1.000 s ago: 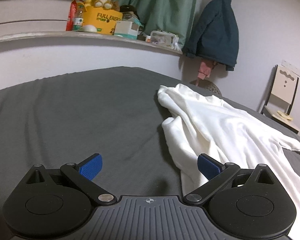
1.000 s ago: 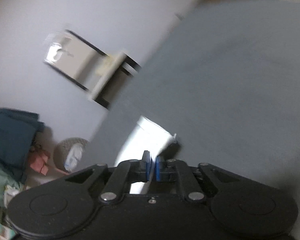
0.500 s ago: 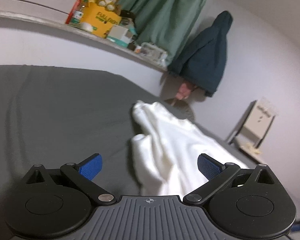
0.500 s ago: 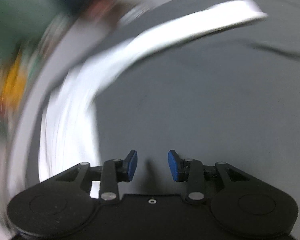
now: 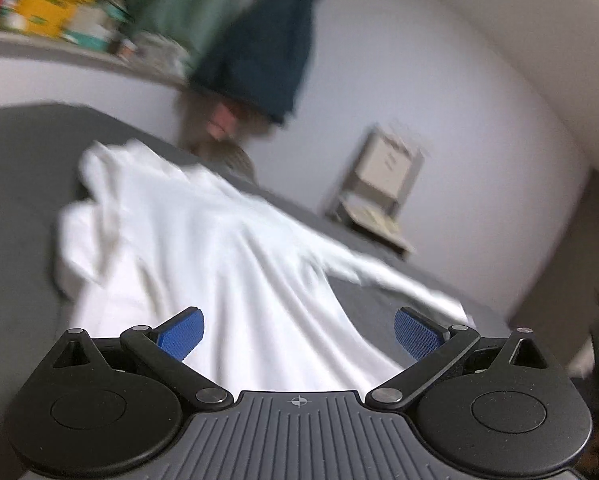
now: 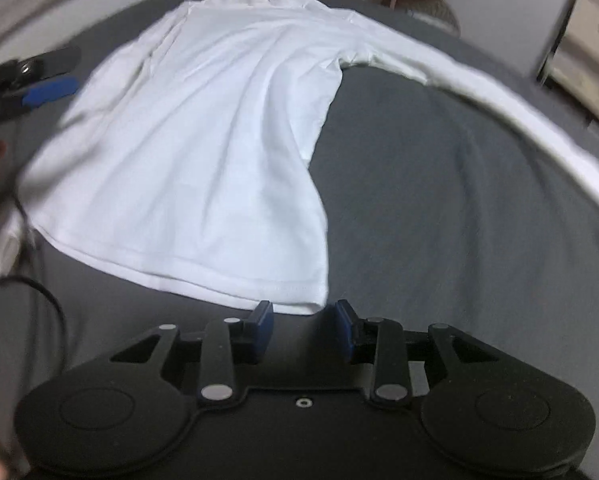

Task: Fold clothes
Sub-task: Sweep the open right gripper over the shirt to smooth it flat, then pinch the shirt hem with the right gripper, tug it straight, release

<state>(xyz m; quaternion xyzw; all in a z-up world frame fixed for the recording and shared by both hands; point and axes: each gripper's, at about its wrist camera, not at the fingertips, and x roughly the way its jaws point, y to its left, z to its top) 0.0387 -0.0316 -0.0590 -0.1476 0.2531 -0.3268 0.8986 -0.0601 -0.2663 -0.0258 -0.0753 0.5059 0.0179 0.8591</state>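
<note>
On the bed: the white long-sleeve shirt (image 6: 203, 152) lies spread on the grey bed (image 6: 439, 208), hem toward the near edge, one sleeve (image 6: 491, 92) trailing off to the far right corner.
Right gripper (image 6: 305, 330): fingers partly spread, nothing between them, hovering just short of the hem corner.
Left gripper (image 5: 299, 334): fingers spread wide, empty, over the shirt's left side.
Risk: pinching only the top layer at the hem, so the fold drags lopsided.
Risk 2: that long sleeve could bunch or slip over the edge.
Hedge: left view's blurry, so I can't tell whether it touches the cloth.
</note>
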